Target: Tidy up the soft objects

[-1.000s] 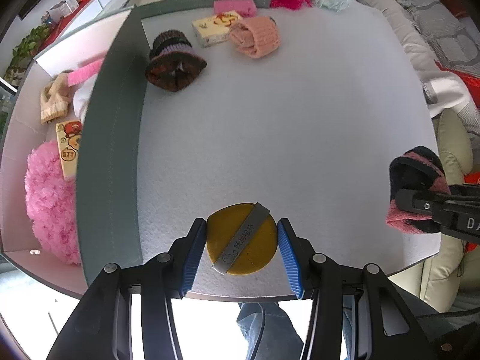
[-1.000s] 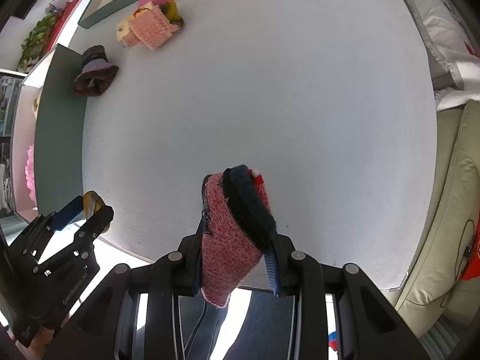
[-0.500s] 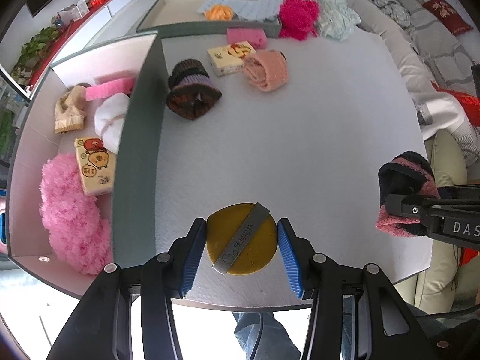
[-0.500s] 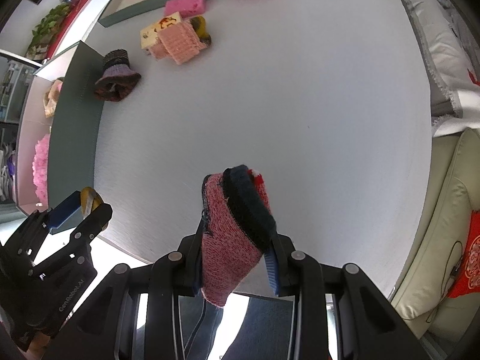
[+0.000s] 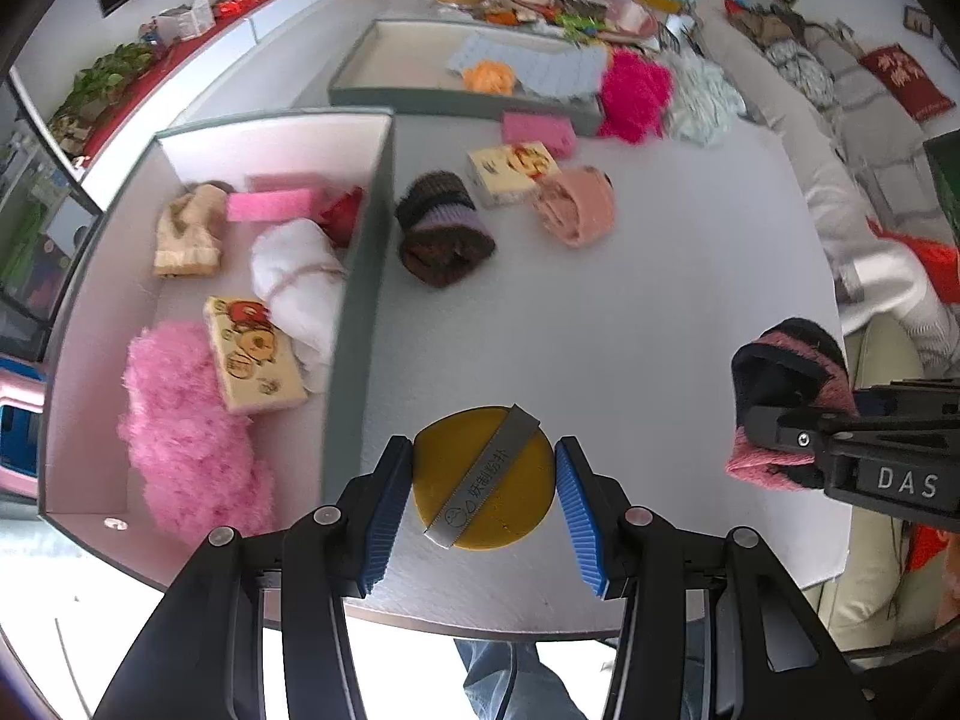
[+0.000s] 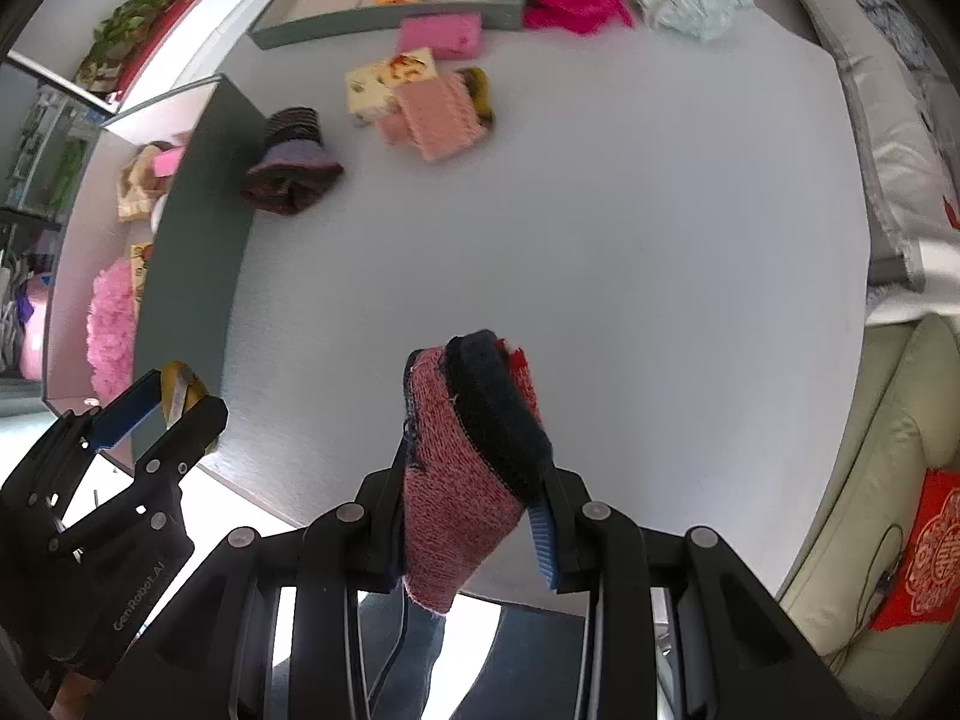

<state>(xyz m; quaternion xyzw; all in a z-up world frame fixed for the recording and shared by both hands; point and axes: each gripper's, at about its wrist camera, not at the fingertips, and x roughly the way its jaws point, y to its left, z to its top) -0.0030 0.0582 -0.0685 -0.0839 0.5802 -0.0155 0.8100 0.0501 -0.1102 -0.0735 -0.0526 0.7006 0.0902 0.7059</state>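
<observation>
Left gripper (image 5: 483,474) is clamping a yellow round puff (image 5: 483,478) above the table's (image 5: 630,312) near edge, beside the open box (image 5: 354,324), probably its destination; right gripper (image 6: 474,498) is clenching a pink-and-navy knit sock (image 6: 468,468), likewise carried for sorting.

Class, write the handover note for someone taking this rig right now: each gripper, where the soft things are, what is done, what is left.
Left gripper: shut on yellow round sponge.
Right gripper: shut on pink-and-navy knit piece.
Done: near box holds fluffy pink item, white roll and others.
Left: dark knit hat, peach knit, printed sponge and pink sponge lie on the table.
</observation>
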